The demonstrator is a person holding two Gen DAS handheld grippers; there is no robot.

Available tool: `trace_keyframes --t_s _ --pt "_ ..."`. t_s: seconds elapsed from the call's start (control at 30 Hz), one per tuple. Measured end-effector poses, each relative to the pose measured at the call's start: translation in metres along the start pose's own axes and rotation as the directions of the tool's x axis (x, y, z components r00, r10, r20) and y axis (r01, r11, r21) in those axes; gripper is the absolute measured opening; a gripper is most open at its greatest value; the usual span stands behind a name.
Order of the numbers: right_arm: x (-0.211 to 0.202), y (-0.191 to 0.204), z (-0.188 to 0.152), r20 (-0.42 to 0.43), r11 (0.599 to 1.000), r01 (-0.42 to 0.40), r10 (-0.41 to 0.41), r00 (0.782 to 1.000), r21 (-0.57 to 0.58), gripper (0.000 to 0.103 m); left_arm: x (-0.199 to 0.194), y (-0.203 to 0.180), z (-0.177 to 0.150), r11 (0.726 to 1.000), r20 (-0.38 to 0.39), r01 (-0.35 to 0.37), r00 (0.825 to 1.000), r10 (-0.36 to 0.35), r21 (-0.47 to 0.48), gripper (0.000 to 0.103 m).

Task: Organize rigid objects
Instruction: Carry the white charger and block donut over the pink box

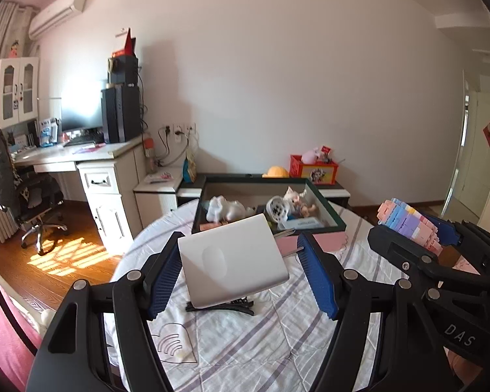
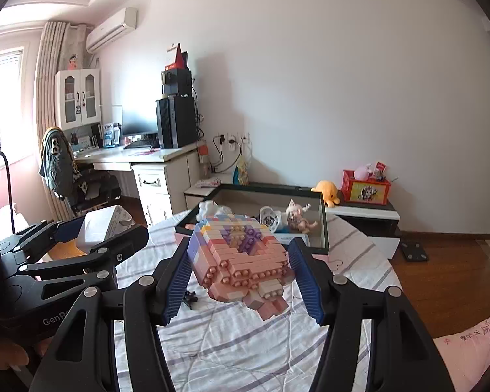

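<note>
My left gripper (image 1: 241,276) is shut on a flat white box (image 1: 233,258) and holds it above the striped bed. It also shows in the right wrist view (image 2: 104,225). My right gripper (image 2: 241,282) is shut on a pastel brick model (image 2: 241,258), pink with purple and yellow bricks, held above the bed; in the left wrist view this model (image 1: 408,227) sits at the right. Ahead stands a dark open storage box (image 1: 334,219) with several toys inside, among them a small doll (image 2: 297,217).
A black hair clip (image 1: 220,307) lies on the striped sheet under the white box. A pink box (image 1: 313,241) stands in front of the storage box. Behind are a white desk (image 1: 104,170), an office chair (image 1: 23,196), a red toy box (image 2: 364,191) and wooden floor.
</note>
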State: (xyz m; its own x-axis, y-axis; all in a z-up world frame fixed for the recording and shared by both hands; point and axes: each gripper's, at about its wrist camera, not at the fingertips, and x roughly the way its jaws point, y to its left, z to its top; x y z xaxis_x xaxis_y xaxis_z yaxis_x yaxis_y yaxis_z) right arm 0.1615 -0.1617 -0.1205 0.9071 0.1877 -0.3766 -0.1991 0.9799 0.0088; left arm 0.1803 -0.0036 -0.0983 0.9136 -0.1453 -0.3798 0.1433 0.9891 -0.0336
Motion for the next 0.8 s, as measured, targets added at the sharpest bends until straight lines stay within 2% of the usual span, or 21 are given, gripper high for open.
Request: trace_keyframes --t_s 0.33,0.53,0.67,0.8 --pt "-0.030 0.018 0.020 0.081 0.998 0.030 -0.026 0.996 -0.054 0.061 -0.036 0.006 0.017 0.999 0.107 -0.042 0.993 0.042 0.003 0.071" --pt "-0.036 0.023 0.043 0.140 0.996 0.049 -0.037 0.989 -0.077 0.061 -0.050 0.003 0.036 0.995 0.191 -0.092 0.978 0.086 0.025 0.071" --pt "-0.034 0.023 0.054 0.163 0.995 0.052 -0.037 0.986 -0.087 0.061 -0.049 0.003 0.046 0.993 0.224 -0.113 0.969 0.103 0.031 0.071" --pt "-0.023 0.022 0.063 0.173 0.993 0.058 -0.040 0.984 -0.099 0.061 -0.036 0.004 0.052 0.992 0.226 -0.123 0.968 0.111 0.038 0.071"
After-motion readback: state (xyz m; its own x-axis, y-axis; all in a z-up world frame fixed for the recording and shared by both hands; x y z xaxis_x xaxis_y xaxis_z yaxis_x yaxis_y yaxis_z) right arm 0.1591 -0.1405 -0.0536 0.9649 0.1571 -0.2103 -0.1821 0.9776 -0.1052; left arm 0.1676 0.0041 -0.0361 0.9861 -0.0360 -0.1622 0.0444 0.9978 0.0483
